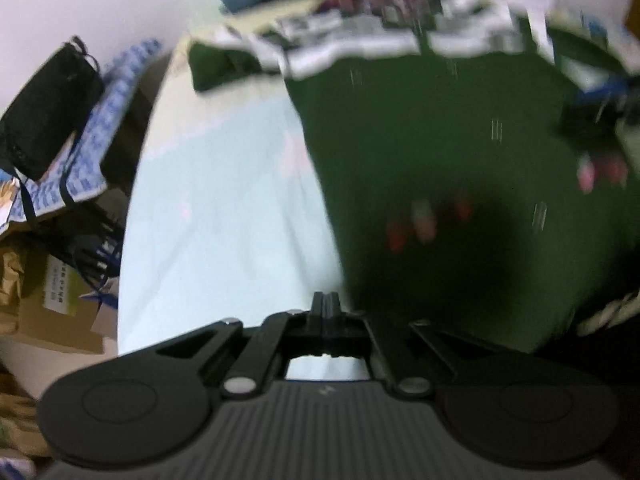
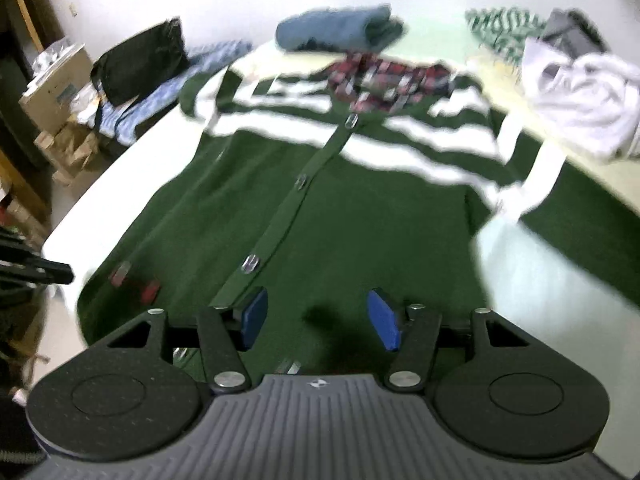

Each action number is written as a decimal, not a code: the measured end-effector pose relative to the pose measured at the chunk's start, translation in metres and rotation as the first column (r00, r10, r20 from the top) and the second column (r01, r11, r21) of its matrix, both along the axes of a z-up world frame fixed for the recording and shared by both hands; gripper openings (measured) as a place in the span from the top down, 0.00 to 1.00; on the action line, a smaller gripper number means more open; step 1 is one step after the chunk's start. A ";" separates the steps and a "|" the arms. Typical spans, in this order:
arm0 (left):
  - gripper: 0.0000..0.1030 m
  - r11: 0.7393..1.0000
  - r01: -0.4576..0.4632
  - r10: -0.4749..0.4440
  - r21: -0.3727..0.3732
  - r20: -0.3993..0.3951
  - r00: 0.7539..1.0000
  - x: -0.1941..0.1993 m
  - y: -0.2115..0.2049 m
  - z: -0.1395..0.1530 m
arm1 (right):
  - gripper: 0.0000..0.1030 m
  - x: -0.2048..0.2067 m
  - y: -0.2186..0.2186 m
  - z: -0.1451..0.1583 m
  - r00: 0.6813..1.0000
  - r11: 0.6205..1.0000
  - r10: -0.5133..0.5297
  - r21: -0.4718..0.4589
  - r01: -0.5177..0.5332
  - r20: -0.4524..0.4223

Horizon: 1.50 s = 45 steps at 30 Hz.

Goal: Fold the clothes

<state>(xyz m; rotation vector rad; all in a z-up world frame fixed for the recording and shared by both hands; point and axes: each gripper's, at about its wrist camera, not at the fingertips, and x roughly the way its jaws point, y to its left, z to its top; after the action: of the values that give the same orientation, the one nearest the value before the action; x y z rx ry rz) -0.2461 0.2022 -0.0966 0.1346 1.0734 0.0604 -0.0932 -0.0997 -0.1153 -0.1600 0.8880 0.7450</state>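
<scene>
A dark green cardigan (image 2: 320,208) with white chest stripes, a button placket and a red plaid collar (image 2: 384,80) lies face up on the pale bed. My right gripper (image 2: 318,318) is open with blue pads, just above the cardigan's hem near the placket. My left gripper (image 1: 326,304) is shut, its jaws pressed together at the cardigan's left hem edge (image 1: 348,296); whether cloth is pinched is unclear. The cardigan fills the right of the left wrist view (image 1: 440,160), blurred. The right gripper shows there at the far right (image 1: 592,132).
A folded blue garment (image 2: 336,32), a green-striped cloth (image 2: 504,28) and a white garment (image 2: 580,92) lie at the bed's far side. A black bag (image 2: 140,60) on blue-checked fabric and cardboard boxes (image 2: 52,92) stand left of the bed. The pale sheet (image 1: 224,208) lies left of the cardigan.
</scene>
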 end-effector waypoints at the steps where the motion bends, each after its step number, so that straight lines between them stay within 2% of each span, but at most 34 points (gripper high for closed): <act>1: 0.99 1.000 0.004 -0.004 -0.003 0.017 1.000 0.009 -0.005 0.003 | 0.43 0.005 0.001 -0.001 1.000 1.000 -0.018 -0.002 0.018 0.021; 5: 0.97 0.998 0.050 -0.051 0.027 0.045 0.998 0.050 -0.031 -0.002 | 0.44 0.036 0.008 -0.013 0.995 0.995 -0.099 0.000 0.099 0.009; 6: 0.94 0.997 0.065 -0.067 0.036 0.051 0.996 0.060 -0.038 -0.005 | 0.44 0.044 0.008 -0.015 0.993 0.993 -0.119 0.001 0.119 0.006; 7: 0.83 0.996 0.076 -0.079 0.046 0.053 0.995 0.069 -0.043 -0.009 | 0.44 0.051 0.008 -0.017 0.990 0.990 -0.138 0.000 0.138 0.003; 8: 0.79 0.995 0.087 -0.090 0.057 0.054 0.994 0.079 -0.048 -0.014 | 0.48 0.057 0.006 -0.020 0.988 0.988 -0.155 -0.015 0.155 0.001; 9: 0.78 0.994 0.093 -0.096 0.063 0.044 0.994 0.087 -0.053 -0.018 | 0.54 0.064 0.004 -0.023 0.985 0.985 -0.172 -0.030 0.172 -0.001; 10: 0.78 0.993 0.093 -0.096 0.068 0.035 0.995 0.094 -0.057 -0.023 | 0.74 0.070 0.001 -0.025 0.982 0.981 -0.188 -0.045 0.188 -0.004; 11: 0.78 0.992 0.095 -0.098 0.080 0.032 0.995 0.100 -0.058 -0.027 | 0.82 0.074 -0.001 -0.026 0.980 0.979 -0.199 -0.057 0.198 -0.015; 12: 0.78 0.991 0.097 -0.100 0.093 0.030 0.994 0.107 -0.059 -0.032 | 0.86 0.078 -0.003 -0.024 0.977 0.976 -0.211 -0.068 0.209 -0.019; 13: 0.78 0.989 0.104 -0.108 0.102 0.032 0.994 0.114 -0.060 -0.035 | 0.96 0.080 -0.003 -0.022 0.974 0.970 -0.227 -0.093 0.225 -0.010; 14: 0.77 0.988 0.113 -0.117 0.110 0.036 0.992 0.121 -0.060 -0.037 | 0.97 0.081 -0.003 -0.020 0.972 0.967 -0.236 -0.104 0.234 -0.008; 15: 0.75 0.988 0.116 -0.121 0.104 0.046 0.992 0.128 -0.059 -0.036 | 0.93 0.083 -0.003 -0.017 0.969 0.966 -0.245 -0.088 0.242 -0.024; 16: 0.70 0.988 0.118 -0.124 0.096 0.057 0.991 0.136 -0.057 -0.035 | 0.84 0.085 -0.003 -0.013 0.968 0.968 -0.247 -0.049 0.245 -0.033; 18: 0.55 0.991 0.095 -0.104 0.091 0.096 0.990 0.159 -0.050 -0.032 | 0.82 0.090 -0.002 -0.005 0.967 0.967 -0.252 0.026 0.253 -0.048; 19: 0.45 0.993 0.083 -0.093 0.088 0.117 0.989 0.171 -0.046 -0.030 | 0.77 0.095 0.001 -0.002 0.963 0.963 -0.267 0.034 0.268 -0.021; 22: 0.44 0.991 0.058 -0.076 0.119 0.154 0.985 0.206 -0.038 -0.031 | 0.57 0.116 0.011 0.000 0.931 0.937 -0.348 -0.004 0.350 0.108; 24: 0.45 0.993 0.044 -0.061 0.112 0.151 0.987 0.227 -0.028 -0.033 | 0.58 0.135 0.013 -0.012 0.913 0.919 -0.377 -0.057 0.390 0.156; 26: 0.42 0.995 0.040 -0.052 0.086 0.141 0.989 0.243 -0.016 -0.034 | 0.63 0.156 0.003 -0.025 0.893 0.892 -0.433 -0.083 0.444 0.121; 28: 0.40 0.998 0.048 -0.053 0.040 0.140 0.989 0.253 -0.003 -0.034 | 0.64 0.177 -0.010 -0.035 0.866 0.861 -0.495 -0.092 0.500 0.072; 29: 0.39 0.998 0.046 -0.052 0.044 0.148 0.988 0.256 0.001 -0.034 | 0.63 0.183 -0.014 -0.035 0.861 0.856 -0.502 -0.094 0.508 0.085; 30: 0.38 0.998 0.044 -0.052 0.055 0.158 0.986 0.258 0.004 -0.034 | 0.55 0.188 -0.014 -0.035 0.860 0.854 -0.501 -0.108 0.510 0.100; 31: 0.33 0.996 0.041 -0.053 0.076 0.165 0.985 0.261 0.006 -0.036 | 0.43 0.192 -0.013 -0.036 0.851 0.842 -0.510 -0.127 0.523 0.123; 32: 0.26 0.996 0.039 -0.051 0.076 0.166 0.985 0.263 0.010 -0.037 | 0.37 0.197 -0.012 -0.037 0.842 0.831 -0.519 -0.146 0.537 0.147; 35: 0.22 0.998 0.040 -0.048 0.049 0.169 0.984 0.266 0.020 -0.041 | 0.24 0.211 -0.012 -0.039 0.822 0.811 -0.542 -0.147 0.566 0.176; 37: 0.22 0.997 0.056 -0.064 0.049 0.174 0.983 0.266 0.023 -0.041 | 0.26 0.216 -0.017 -0.038 0.815 0.807 -0.560 -0.128 0.577 0.147; 39: 0.22 0.996 0.070 -0.079 0.059 0.181 0.980 0.263 0.025 -0.040 | 0.44 0.207 -0.026 -0.031 0.816 0.812 -0.572 -0.077 0.578 0.084; 40: 0.22 0.995 0.072 -0.083 0.063 0.183 0.980 0.262 0.027 -0.040 | 0.57 0.200 -0.031 -0.026 0.806 0.805 -0.586 -0.058 0.591 0.080; 42: 0.22 0.997 0.067 -0.075 0.049 0.182 0.980 0.261 0.033 -0.040 | 0.62 0.185 -0.041 -0.017 0.787 0.788 -0.613 -0.023 0.616 0.071; 43: 0.22 0.998 0.061 -0.066 0.035 0.179 0.982 0.261 0.036 -0.040 | 0.62 0.181 -0.045 -0.017 0.776 0.776 -0.626 -0.036 0.630 0.075; 45: 0.21 0.999 0.047 -0.049 0.011 0.173 0.984 0.262 0.041 -0.041 | 0.62 0.182 -0.052 -0.025 0.775 0.772 -0.631 -0.067 0.632 0.039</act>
<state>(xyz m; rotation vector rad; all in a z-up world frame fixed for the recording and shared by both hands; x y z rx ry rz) 0.0157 0.2432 -0.1379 0.1588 0.8956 0.0317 0.0889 -0.1517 -0.1401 0.0728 0.8835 0.0721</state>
